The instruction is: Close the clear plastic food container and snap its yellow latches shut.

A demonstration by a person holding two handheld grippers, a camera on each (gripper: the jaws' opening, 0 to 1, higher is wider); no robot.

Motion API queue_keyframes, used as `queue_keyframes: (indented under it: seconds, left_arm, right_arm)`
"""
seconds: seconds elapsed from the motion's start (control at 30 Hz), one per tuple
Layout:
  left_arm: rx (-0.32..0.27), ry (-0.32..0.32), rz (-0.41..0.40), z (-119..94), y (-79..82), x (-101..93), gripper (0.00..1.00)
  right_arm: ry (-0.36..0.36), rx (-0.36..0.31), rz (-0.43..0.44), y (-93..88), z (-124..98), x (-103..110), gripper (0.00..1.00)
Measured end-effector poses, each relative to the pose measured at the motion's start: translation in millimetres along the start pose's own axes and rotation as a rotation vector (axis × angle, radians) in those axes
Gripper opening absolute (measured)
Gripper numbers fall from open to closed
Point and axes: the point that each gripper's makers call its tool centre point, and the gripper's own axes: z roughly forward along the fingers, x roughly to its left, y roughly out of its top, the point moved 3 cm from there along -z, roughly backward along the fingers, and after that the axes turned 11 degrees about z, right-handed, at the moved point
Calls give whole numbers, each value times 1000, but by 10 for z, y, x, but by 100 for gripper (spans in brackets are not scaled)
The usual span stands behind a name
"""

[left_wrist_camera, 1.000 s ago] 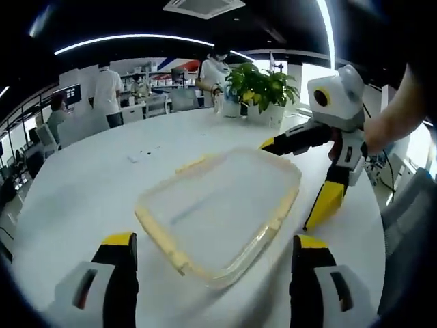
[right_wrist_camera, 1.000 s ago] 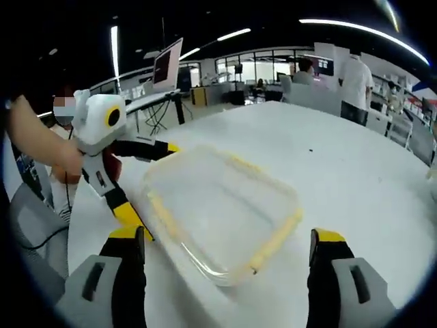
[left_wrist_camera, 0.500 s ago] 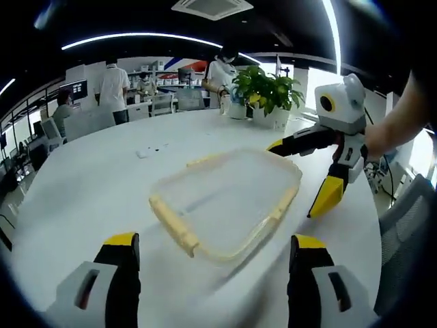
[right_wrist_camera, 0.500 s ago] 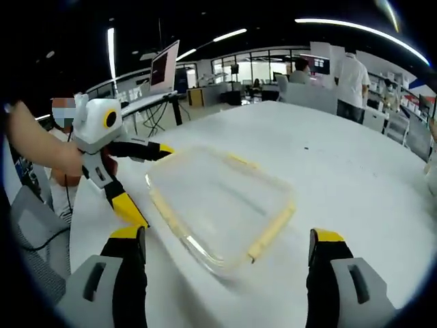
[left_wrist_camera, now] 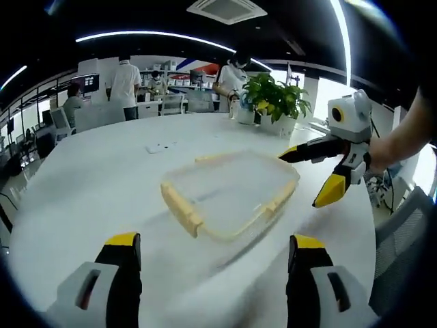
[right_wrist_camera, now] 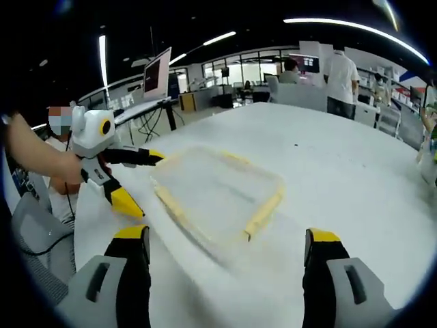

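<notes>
My left gripper and right gripper both hang with jaws apart, holding nothing, short of the clear container, which sits lidded mid-table on the white table. I'd worry that pressing a yellow latch from one side skids the light box across the smooth top. The left gripper view shows a potted plant at the far edge; the right gripper view shows a monitor instead.
</notes>
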Motion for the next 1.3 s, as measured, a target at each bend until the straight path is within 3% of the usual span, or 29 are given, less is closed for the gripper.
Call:
queue_keyframes:
  seconds: [0.2,0.67,1.3]
  left_arm:
    - [-6,16,-18,-53,11,14,85]
    - [-3,57,-61,-366,-92,42,85]
    - [-13,86,-156,-834,-106,-27,84]
  right_arm:
    - [0,-39,52,31,-87,24,90]
    - [-26,-58,83,-34,-472,-46,90]
    - [-16,-100,130,-94,-958,134,89]
